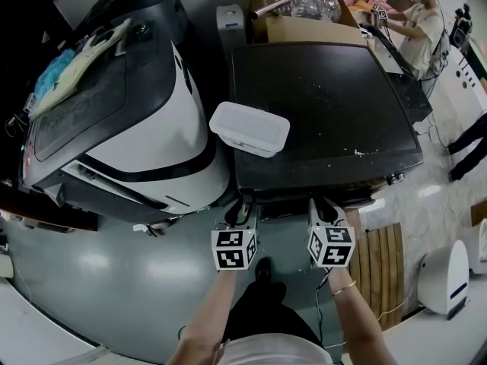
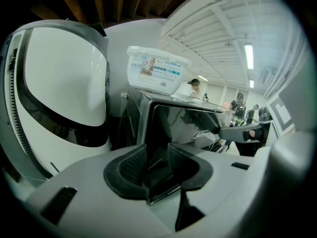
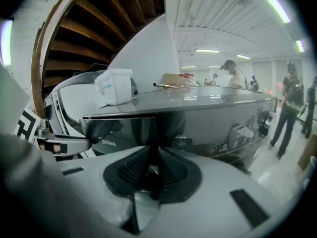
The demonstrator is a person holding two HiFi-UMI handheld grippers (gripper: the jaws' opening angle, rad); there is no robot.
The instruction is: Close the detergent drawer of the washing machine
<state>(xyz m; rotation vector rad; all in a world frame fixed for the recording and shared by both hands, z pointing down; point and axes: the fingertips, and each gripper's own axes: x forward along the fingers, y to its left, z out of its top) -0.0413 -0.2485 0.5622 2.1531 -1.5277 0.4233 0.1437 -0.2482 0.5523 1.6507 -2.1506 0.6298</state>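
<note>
The washing machine has a dark glossy top and stands straight ahead. Its detergent drawer juts out of the upper left of the front as a glossy dark panel with a logo. My left gripper sits at the drawer's left corner. Its jaws are open, with the drawer's near edge in the gap, and I see no pad pressing on it. My right gripper is level with the panel's right edge. Its pads are together with nothing between them.
A white lidded plastic tub rests on the washer's front left corner. A white and black machine stands close on the left. A cardboard box is behind the washer. A wooden slat mat lies at the right. People stand at the back right.
</note>
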